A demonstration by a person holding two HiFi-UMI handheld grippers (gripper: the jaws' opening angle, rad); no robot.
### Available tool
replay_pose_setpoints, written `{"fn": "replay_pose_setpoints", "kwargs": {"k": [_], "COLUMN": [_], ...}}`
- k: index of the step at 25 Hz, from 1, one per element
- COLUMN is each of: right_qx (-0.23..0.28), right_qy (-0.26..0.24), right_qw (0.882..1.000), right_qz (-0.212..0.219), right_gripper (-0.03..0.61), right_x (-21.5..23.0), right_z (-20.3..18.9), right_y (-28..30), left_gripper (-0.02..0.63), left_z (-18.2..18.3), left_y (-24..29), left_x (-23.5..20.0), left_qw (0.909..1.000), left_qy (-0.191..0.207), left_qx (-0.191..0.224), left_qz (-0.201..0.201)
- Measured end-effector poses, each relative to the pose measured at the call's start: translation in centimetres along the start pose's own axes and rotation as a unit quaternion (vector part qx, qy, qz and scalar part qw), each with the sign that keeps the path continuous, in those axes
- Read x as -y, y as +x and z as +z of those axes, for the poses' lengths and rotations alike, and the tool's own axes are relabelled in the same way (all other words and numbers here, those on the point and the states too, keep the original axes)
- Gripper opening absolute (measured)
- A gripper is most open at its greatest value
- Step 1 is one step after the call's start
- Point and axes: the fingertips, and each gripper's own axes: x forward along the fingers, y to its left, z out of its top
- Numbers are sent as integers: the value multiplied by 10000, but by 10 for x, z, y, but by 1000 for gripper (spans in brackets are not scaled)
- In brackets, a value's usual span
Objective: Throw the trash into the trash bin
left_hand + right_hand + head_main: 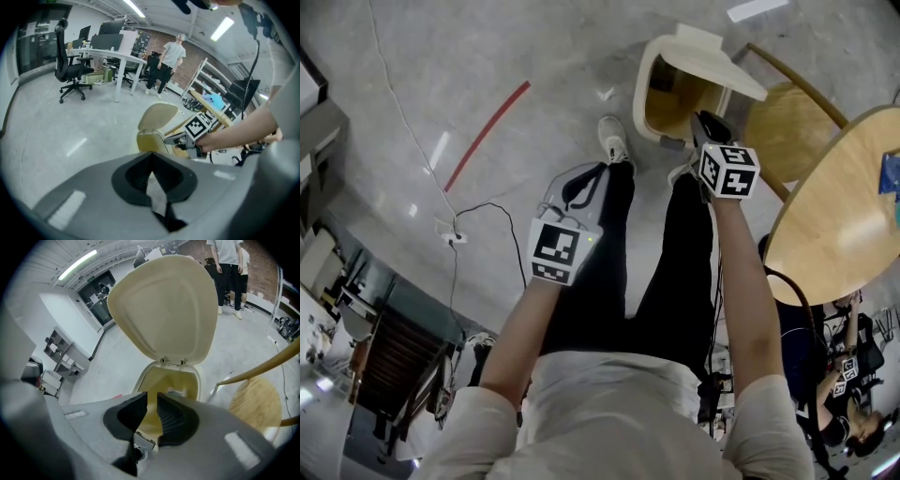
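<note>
The right gripper is hanging over the open trash bin, jaws narrowly parted and empty. The left gripper is waiting short of the bin, pinching a white scrap, tissue or paper by the look of it. It's looking light and limp, so a pinch on any edge should be doing the job.

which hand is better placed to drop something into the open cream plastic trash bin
Right, probably. The right gripper hangs over the open cream plastic trash bin, fingers apart and aimed into it. The left gripper sits back by the person's legs, short of the bin.
</note>
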Motion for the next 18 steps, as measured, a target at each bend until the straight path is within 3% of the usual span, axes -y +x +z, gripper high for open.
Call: {"fn": "replay_pose_setpoints", "kwargs": {"k": [5, 18], "right_qx": [40, 340], "right_qy": [-94, -319], "right_qw": [9999, 9988], "right_qz": [17, 117], "right_gripper": [25, 3], "right_x": [-13, -62], "right_z": [8, 46], "right_y": [-22, -140], "left_gripper": [3, 4], "left_z": [8, 64], "left_y": [-11, -73], "left_x": [9, 55], "left_qw": [10000, 9998], "left_qy": [21, 106], "left_qx": [24, 145], "left_qz": [7, -69]}}
